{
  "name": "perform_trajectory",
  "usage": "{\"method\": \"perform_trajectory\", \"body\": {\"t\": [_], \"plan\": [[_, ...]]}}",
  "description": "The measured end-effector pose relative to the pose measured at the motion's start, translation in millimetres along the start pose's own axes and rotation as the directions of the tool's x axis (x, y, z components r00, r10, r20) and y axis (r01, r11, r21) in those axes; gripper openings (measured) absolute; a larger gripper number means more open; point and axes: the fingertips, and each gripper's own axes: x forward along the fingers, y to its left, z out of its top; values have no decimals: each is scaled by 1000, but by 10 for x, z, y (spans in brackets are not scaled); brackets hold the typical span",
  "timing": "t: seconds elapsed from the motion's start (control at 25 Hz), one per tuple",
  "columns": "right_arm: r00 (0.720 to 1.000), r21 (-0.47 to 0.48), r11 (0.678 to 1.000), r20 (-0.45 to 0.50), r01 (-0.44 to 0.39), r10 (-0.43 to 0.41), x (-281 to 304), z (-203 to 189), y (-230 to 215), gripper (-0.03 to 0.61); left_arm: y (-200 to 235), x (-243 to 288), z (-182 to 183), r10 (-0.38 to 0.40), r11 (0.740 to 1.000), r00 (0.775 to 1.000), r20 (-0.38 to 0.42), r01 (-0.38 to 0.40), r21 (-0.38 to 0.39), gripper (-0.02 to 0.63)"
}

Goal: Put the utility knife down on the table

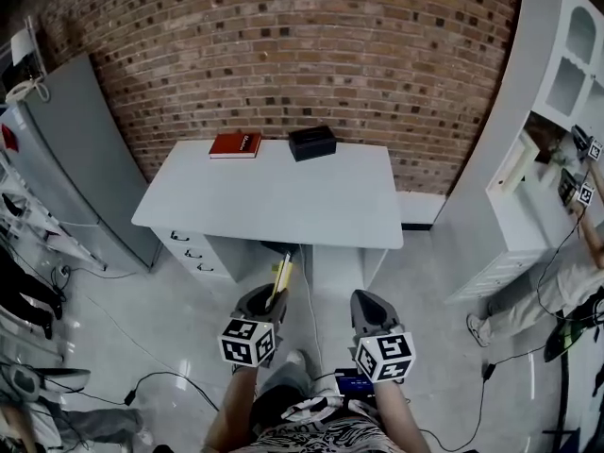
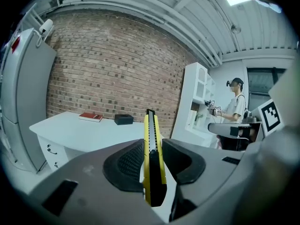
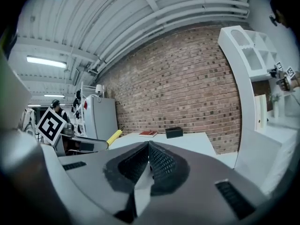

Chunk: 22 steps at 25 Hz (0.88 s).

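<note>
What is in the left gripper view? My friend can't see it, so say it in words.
The left gripper pinches a yellow and black utility knife between its dark jaws, its tip pointing ahead. Beyond stands a white table with a flat red book and a small black box, before a brick wall.

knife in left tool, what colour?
Yellow with a black slider; the utility knife shows best in the left gripper view.

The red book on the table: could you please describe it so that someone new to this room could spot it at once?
Against the brick wall stands a white table. Two things lie near its far edge, by the wall, and the book is the left one in the head view. It is flat and red, while its neighbour is a taller black box.
</note>
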Motion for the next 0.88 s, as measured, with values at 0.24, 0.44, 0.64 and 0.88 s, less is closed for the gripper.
{"method": "perform_trajectory", "body": {"t": [0.24, 0.44, 0.64, 0.88], "plan": [[1000, 7, 1000, -21, 9, -9, 308, -53, -146, 0, 223, 274, 104, 0, 1000, 1000, 8, 0, -30, 123], [997, 29, 998, -68, 49, -47, 853, -162, -464, 0, 464, 804, 107, -27, 999, 999, -25, 27, -31, 123], [990, 35, 998, -130, 61, -56, 1722, -178, -678, 0, 999, 1531, 261, -49, 998, 997, -61, 47, -31, 123], [979, 50, 994, -183, 100, -89, 2795, -97, -955, 0, 1747, 2338, 449, -70, 997, 989, -129, 66, -35, 123]]}}
